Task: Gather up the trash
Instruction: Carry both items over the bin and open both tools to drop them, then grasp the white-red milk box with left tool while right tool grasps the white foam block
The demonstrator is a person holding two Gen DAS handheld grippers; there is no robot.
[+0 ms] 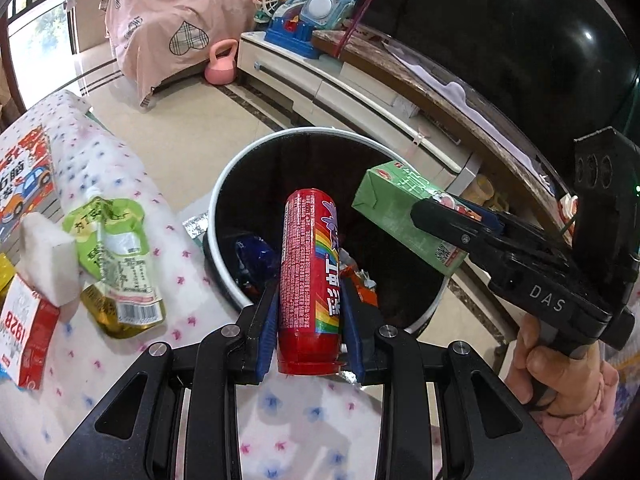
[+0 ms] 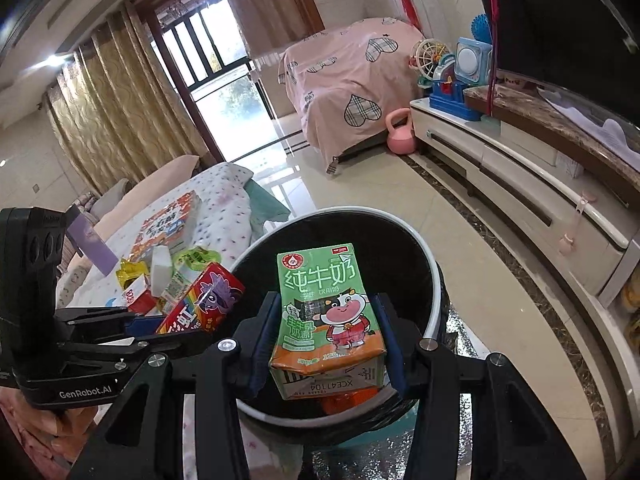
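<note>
My left gripper (image 1: 310, 300) is shut on a red candy tube (image 1: 310, 276) with a rainbow stripe and holds it over the open black trash bin (image 1: 224, 184). My right gripper (image 2: 326, 334) is shut on a green milk carton (image 2: 324, 312) with a cartoon cow, also above the bin (image 2: 420, 248). The carton (image 1: 400, 208) and right gripper (image 1: 460, 232) show at the right in the left wrist view. The tube (image 2: 200, 304) shows at the left in the right wrist view. Wrappers lie at the bin's bottom (image 1: 252, 260).
On the floral-covered table (image 1: 120, 184) to the left lie a green and gold pouch (image 1: 116, 264), a white foam block (image 1: 48, 260), a red and white box (image 1: 24, 344) and a picture book (image 1: 24, 180). A TV cabinet (image 2: 520, 192) runs along the right.
</note>
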